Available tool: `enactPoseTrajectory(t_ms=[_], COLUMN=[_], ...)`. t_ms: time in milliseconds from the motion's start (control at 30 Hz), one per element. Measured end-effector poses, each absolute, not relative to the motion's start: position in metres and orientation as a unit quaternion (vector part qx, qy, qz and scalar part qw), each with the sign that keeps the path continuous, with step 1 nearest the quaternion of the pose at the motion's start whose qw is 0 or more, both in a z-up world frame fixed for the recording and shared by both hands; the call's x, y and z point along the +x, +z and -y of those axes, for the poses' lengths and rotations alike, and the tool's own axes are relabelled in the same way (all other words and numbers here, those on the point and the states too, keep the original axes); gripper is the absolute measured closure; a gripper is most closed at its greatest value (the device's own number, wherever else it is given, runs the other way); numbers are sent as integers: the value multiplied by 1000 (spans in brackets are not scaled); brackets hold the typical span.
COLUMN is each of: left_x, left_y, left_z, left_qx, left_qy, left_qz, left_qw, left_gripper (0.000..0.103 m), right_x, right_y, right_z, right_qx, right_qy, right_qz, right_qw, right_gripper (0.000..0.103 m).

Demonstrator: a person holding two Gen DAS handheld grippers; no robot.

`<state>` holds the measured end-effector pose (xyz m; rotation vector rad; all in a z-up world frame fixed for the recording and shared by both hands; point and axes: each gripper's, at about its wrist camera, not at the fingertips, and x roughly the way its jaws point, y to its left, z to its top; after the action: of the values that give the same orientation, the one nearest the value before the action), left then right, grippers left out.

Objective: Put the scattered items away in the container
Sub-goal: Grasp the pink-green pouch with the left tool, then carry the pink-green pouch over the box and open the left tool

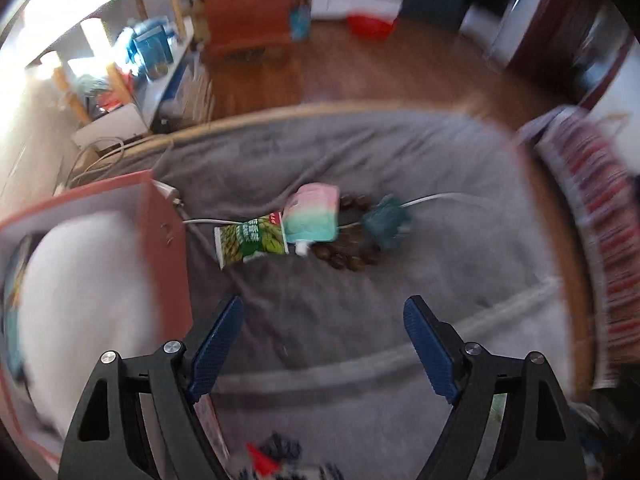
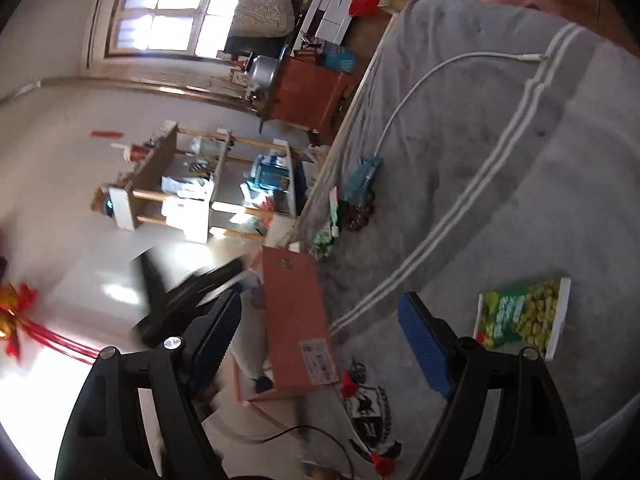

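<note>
Left tool: blue pads spread wide, nothing between them, pointed steeply down over a grey blanket. Just left of it, a pink box, open at the top, with something white and blurred inside. Ahead on the blanket, well apart from the pads, a small heap: green snack packet lying flat, pink-and-teal pouch overlapping its right end, brown beads under and around the pouch, teal packet at the right edge of the beads. White cable running from the box side through the heap and off to the right.

Right tool: pads likewise wide apart and empty, view rolled sideways. Pink box between and beyond the pads, open. Second green packet, with pictured green fruit, flat on the blanket just right of the right pad, not touched. Black-and-white item with red tips beside the box, too blurred to name. Far heap and cable near the blanket's far edge.
</note>
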<state>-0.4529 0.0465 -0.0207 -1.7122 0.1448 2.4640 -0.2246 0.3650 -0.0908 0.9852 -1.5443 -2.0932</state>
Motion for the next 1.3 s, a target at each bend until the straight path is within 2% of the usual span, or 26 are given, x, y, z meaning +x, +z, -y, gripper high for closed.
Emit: enactPoseTrajectory(t_ms=[167,367,400,433,500,567,600,700,1000,1200,1300], left_x=[-538,-576,-577,-575,-570,-562,-556,-528,-391,-337,-329], left_y=[-99,-155,-158,-158,-151,-133,-119,-74,66,136,146], left_z=[-70,-71,-72,-72,-69,-63,-57,-38,25,149,209], left_qx=[-616,-647,-650,-654,-653,-641,-635,-624,-540,-495,-501], left_qy=[778,753,751,748,750,760,767,779,826,857,857], left_qz=[-122,-124,-114,-111,-106,-107,-95,-25,93,126,121], left_qw=[-21,-17,5,10,9,2,5,50,134,67,17], left_gripper=[21,23,31,55,68,88,92,92,92,92,91], right_x=[-233,-244,-245,-247,-247,-247,-246,-243,-239,-235,-238], right_y=[-97,-108,-109,-110,-113,-114,-114,-113,-114,-115,-116], right_z=[-383,-376,-373,-369,-362,-359,-359,-362,-359,-354,-351], right_qx=[326,334,336,343,353,360,360,355,361,370,376], right_qy=[-721,-694,-690,-685,-684,-689,-690,-694,-703,-707,-711], right_qz=[580,598,599,598,592,584,584,584,574,567,560], right_qw=[195,223,229,237,239,234,231,226,213,202,196], right_gripper=[21,21,21,21,21,21,21,21,21,21,21])
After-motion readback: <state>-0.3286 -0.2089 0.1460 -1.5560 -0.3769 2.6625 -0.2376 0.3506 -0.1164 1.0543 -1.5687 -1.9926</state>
